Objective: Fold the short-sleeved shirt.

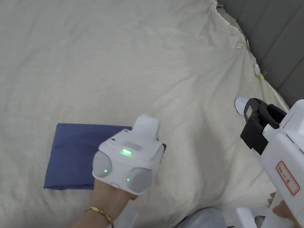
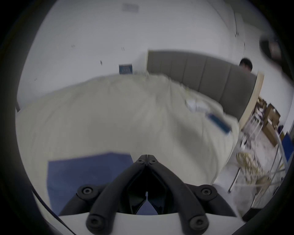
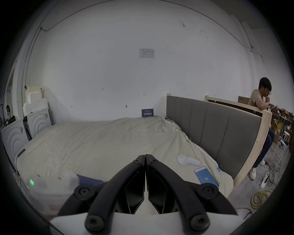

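Left hand-held gripper: your left hand-held gripper (image 2: pixel 147 156) has its black jaws pressed together with nothing between them; in the left gripper view the tips meet low in the centre of the frame. In the head view its white body sits at lower centre, a green light glowing on top, over the right edge of the shirt.

Right hand-held gripper: your right hand-held gripper (image 3: pixel 145 156) also has its jaws pressed together and empty, tips meeting at lower centre of the right gripper view. In the head view it is raised at the right edge of the frame, well apart from the shirt.

Shirt: the blue short-sleeved shirt (image 1: pixel 74 154) lies folded into a flat rectangle at the lower left of the head view, on the bed sheet (image 1: pixel 119 62).

Bed: the cream sheet is wrinkled and covers the bed; a grey padded headboard (image 3: pixel 214 124) runs along the right side.

Other things: a small white device (image 3: pixel 187 159) and a phone (image 3: pixel 206 176) lie on the sheet near the headboard, right of centre in the right gripper view.

Person: a person (image 3: pixel 260 101) sits behind the headboard at the right edge.
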